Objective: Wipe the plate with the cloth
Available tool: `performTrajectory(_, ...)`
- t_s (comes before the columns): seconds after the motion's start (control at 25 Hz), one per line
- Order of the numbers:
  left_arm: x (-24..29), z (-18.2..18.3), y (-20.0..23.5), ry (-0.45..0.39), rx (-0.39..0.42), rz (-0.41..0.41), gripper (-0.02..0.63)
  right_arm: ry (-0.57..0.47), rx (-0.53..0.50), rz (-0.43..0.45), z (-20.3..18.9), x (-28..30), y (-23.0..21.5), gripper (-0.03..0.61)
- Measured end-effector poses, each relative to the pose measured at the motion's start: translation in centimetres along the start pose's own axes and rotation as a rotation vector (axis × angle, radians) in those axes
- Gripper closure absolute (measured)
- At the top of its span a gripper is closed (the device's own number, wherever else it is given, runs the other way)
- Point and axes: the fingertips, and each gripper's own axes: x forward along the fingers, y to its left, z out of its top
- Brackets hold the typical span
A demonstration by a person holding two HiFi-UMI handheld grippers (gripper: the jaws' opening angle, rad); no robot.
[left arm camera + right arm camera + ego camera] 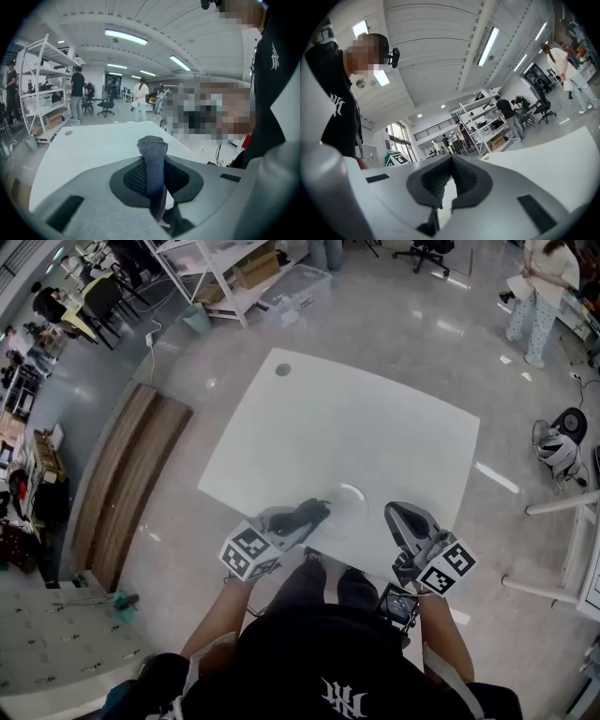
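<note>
**Two tongs beside the plate, only one loaded**

Head view: the plate (360,491) is pale and hard to read against the white table (281,427), low centre of frame. My left tongs (302,519) sit just left of it with the dark cloth (317,509) at their tip. My right tongs (405,517) hang just right of it. Nothing steadies the plate, so I judge a wiping push could slide it across the table.

Left gripper view: the jaws are clamped on the cloth, a narrow upright roll. So little fabric pokes out that bare jaw could scrape the plate, which doesn't show here.

Right gripper view: the jaws are pressed together with nothing between them, which the head view cannot settle.
</note>
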Motion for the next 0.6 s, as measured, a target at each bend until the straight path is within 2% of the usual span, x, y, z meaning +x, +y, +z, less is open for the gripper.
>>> performTrajectory(0.32, -2.2, 0.1, -0.7, -0.043, 0.002, -0.005, 0.56, -0.048, -0.028, -0.004, 0.7, -0.2, 2.0, 0.574)
performTrajectory(0.44, -2.8, 0.6, -0.2, -0.068, 0.001, -0.018, 0.56, -0.036, -0.039, -0.025, 0.6, -0.1, 2.6, 0.575)
performTrajectory(0.6, -3.9, 0.3, 0.8, -0.093, -0.026, -0.033, 0.56, -0.008, 0.014, -0.055, -0.5, 0.4, 3.0, 0.574)
